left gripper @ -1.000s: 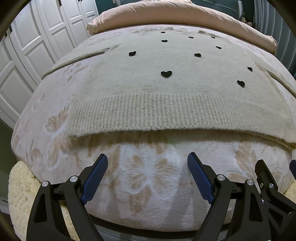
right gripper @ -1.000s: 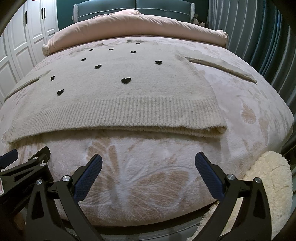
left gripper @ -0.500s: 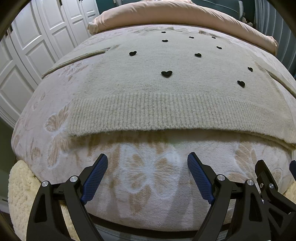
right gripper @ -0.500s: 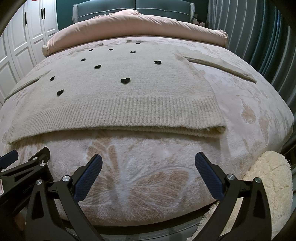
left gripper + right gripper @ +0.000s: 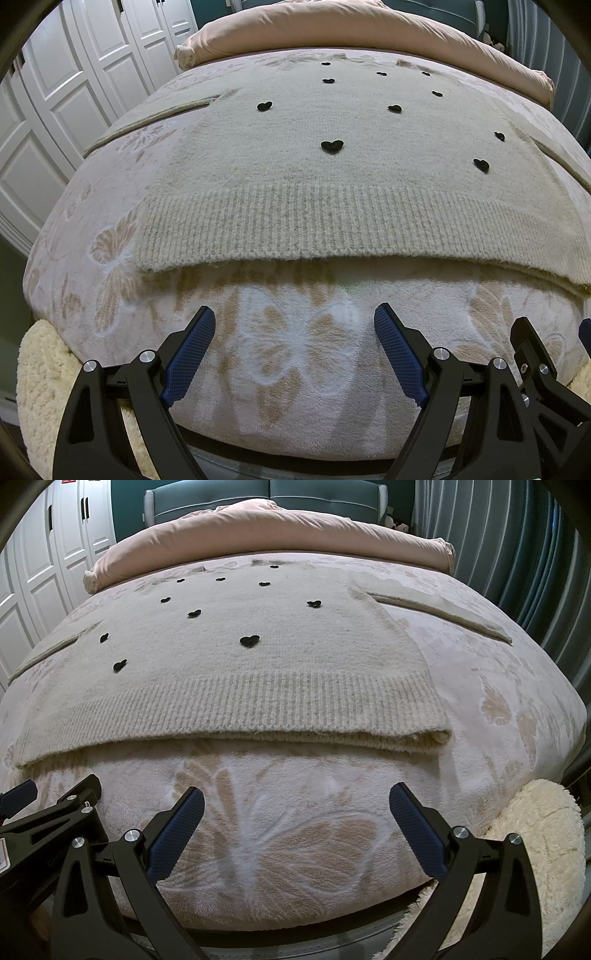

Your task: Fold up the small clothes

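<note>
A cream knitted sweater (image 5: 332, 184) with small black hearts lies flat on the bed, ribbed hem toward me, sleeves spread to both sides. It also shows in the right wrist view (image 5: 240, 679). My left gripper (image 5: 294, 325) is open and empty, hovering over the blanket just short of the hem's left half. My right gripper (image 5: 296, 805) is open and empty, just short of the hem's right half. The right gripper's edge (image 5: 532, 354) shows at the left wrist view's lower right, and the left gripper's edge (image 5: 55, 812) at the right wrist view's lower left.
The bed carries a pale pink butterfly-pattern blanket (image 5: 295, 350) and a rolled pink duvet (image 5: 277, 535) at the far end. White wardrobe doors (image 5: 55, 110) stand on the left, blue-grey curtains (image 5: 517, 554) on the right. A fluffy cream rug (image 5: 535, 849) lies by the bed's foot.
</note>
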Tool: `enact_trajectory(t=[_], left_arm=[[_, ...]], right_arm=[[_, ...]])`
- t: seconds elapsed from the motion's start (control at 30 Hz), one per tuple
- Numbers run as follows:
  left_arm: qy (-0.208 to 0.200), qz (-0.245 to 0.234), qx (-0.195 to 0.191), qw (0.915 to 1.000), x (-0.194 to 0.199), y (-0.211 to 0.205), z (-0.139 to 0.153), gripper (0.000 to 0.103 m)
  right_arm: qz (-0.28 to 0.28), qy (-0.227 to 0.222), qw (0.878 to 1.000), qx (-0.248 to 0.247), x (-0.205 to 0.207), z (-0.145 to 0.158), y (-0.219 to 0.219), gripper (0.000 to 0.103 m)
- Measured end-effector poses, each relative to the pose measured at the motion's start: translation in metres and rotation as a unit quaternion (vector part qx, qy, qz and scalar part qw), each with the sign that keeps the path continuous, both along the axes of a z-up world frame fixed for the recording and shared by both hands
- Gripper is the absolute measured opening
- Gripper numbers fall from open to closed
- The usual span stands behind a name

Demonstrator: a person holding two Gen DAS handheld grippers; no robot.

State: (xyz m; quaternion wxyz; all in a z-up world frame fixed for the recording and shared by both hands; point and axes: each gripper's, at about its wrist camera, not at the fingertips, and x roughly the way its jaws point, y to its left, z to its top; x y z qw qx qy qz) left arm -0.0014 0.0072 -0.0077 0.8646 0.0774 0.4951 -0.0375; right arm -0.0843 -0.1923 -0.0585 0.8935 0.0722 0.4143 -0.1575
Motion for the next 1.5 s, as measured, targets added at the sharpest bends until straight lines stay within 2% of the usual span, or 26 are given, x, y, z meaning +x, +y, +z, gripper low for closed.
enact_trajectory(t=[0.13,0.3,0.43,0.57,0.7,0.77,0.87,0.97,1.03,1.2,1.23,1.3,1.33,1.4,1.47,1.5], left_arm=[[0.000,-0.003,0.001,1.0000,0.000,0.000,0.000,0.085],[-0.001,-0.003,-0.021,0.9998,0.012,0.006,0.009,0.087],[-0.010,0.001,-0.035,0.9993,0.031,0.013,0.020,0.092],[-0.007,0.005,-0.043,0.9990,0.054,0.019,0.027,0.092],[-0.018,0.014,-0.030,0.9993,0.075,0.021,0.032,0.092],[-0.016,0.018,-0.022,0.9995,0.086,0.020,0.032,0.092],[-0.012,0.021,-0.018,0.9996,0.098,0.016,0.030,0.092],[-0.006,0.016,-0.028,0.9994,0.108,0.008,0.030,0.092],[-0.002,0.013,-0.042,0.9990,0.112,0.001,0.029,0.092],[0.037,-0.001,-0.077,0.9963,0.125,-0.019,0.021,0.092],[0.042,-0.002,-0.080,0.9959,0.127,-0.022,0.020,0.092],[0.048,-0.005,-0.094,0.9944,0.132,-0.025,0.017,0.092],[0.045,-0.003,-0.098,0.9942,0.133,-0.025,0.017,0.092],[0.036,-0.008,-0.108,0.9934,0.136,-0.025,0.019,0.085],[0.032,-0.012,-0.106,0.9938,0.139,-0.024,0.020,0.081],[0.029,-0.012,-0.101,0.9944,0.141,-0.023,0.020,0.079]], right_arm=[[0.003,0.003,1.000,0.008,0.000,-0.001,-0.002,0.098],[0.005,0.000,0.998,0.055,0.011,0.005,-0.027,0.098],[-0.028,-0.025,0.998,0.059,0.031,0.022,-0.085,0.098],[-0.096,-0.038,0.991,0.081,0.063,0.031,-0.183,0.098],[-0.201,-0.051,0.973,0.102,0.087,0.033,-0.291,0.098],[-0.232,-0.057,0.965,0.105,0.097,0.035,-0.331,0.098],[-0.286,-0.079,0.948,0.118,0.111,0.034,-0.396,0.098],[-0.329,-0.077,0.930,0.144,0.123,0.022,-0.442,0.098],[-0.364,-0.079,0.913,0.168,0.128,0.009,-0.475,0.098],[-0.411,-0.092,0.884,0.201,0.134,-0.012,-0.519,0.097],[-0.416,-0.099,0.880,0.207,0.135,-0.014,-0.524,0.094],[-0.420,-0.100,0.877,0.212,0.142,-0.015,-0.531,0.070],[-0.415,-0.102,0.878,0.214,0.147,-0.014,-0.532,0.064],[-0.401,-0.104,0.884,0.215,0.159,-0.012,-0.531,0.040],[-0.379,-0.107,0.896,0.204,0.179,0.000,-0.526,0.022],[-0.369,-0.114,0.900,0.202,0.186,0.007,-0.523,0.021]])
